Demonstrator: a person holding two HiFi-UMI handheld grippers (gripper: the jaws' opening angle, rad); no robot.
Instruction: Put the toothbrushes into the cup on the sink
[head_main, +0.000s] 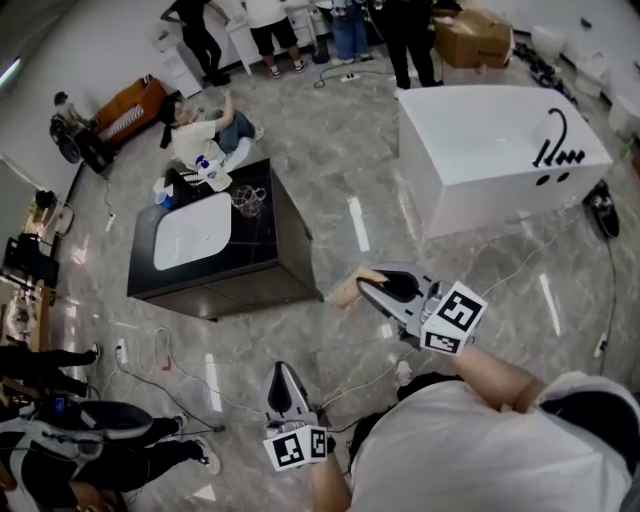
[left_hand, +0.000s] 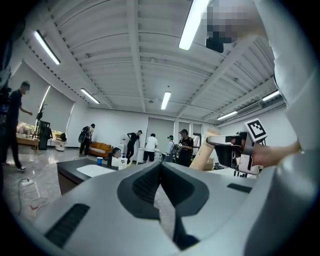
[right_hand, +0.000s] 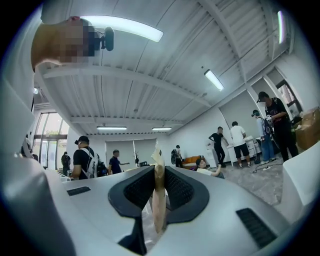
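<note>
In the head view my right gripper (head_main: 364, 286) is shut on a flat tan paper-wrapped toothbrush (head_main: 345, 293), out over the marble floor. Its own view shows the tan packet (right_hand: 159, 200) pinched upright between the black pads of the right gripper (right_hand: 159, 181). My left gripper (head_main: 283, 370) hangs lower left, with its jaws together and nothing in them; in the left gripper view it (left_hand: 160, 172) points at the room. The black sink cabinet (head_main: 270, 255) with its white basin (head_main: 192, 232) stands well ahead to the left. A clear cup (head_main: 248, 200) and a blue cup (head_main: 165, 197) sit on its top.
A white bathtub (head_main: 500, 150) stands at the right. One person sits on the floor (head_main: 205, 130) behind the cabinet and several stand at the back. Cables (head_main: 160, 375) trail over the floor, and a cardboard box (head_main: 475, 40) lies far back.
</note>
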